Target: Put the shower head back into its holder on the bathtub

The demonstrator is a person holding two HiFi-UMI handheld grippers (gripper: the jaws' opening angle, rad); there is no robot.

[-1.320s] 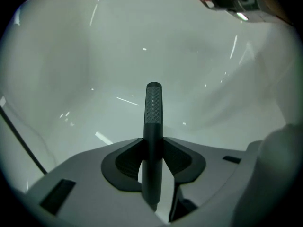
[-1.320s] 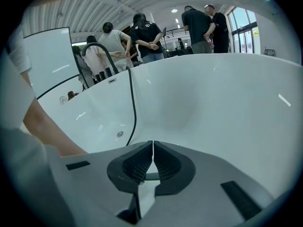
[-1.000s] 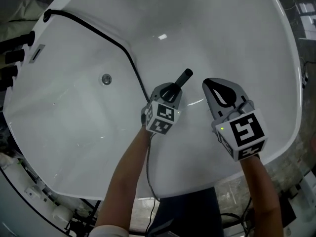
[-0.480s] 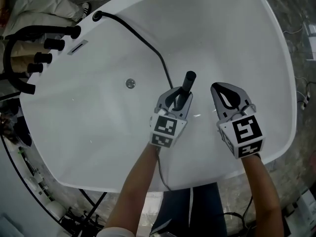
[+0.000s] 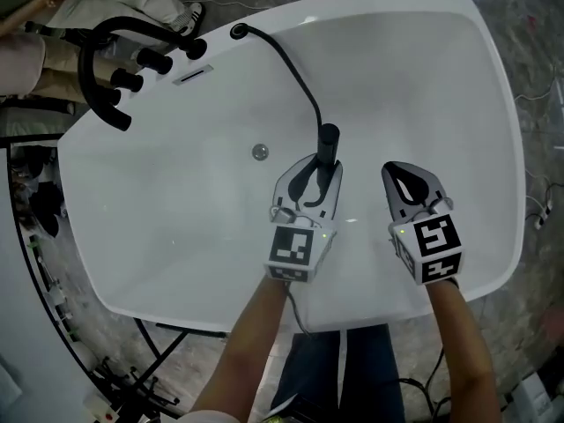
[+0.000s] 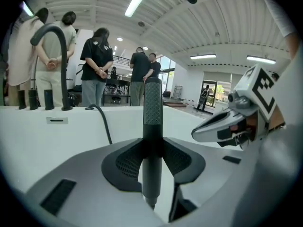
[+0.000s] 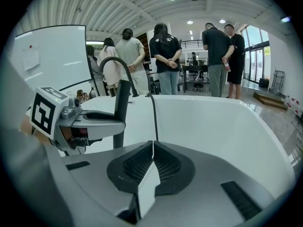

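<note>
Left gripper (image 5: 321,169) is clamped on the black shower head (image 5: 328,144), its pads pressing the textured handle from both sides. The handle stands upright between the jaws, with its top rising clear above them, over the inside of the white bathtub (image 5: 493,95). A black hose (image 5: 295,69) leads away ahead of this gripper to a round black fitting (image 5: 238,32) on the tub's rim. Further ahead and to its left, on the same rim, stand an arched black faucet (image 5: 95,47) and black knobs (image 5: 150,60). Right gripper (image 5: 397,170) hangs just beside the left one, on its right, with its jaws together and nothing between them. People (image 6: 99,65) stand beyond the tub.
</note>
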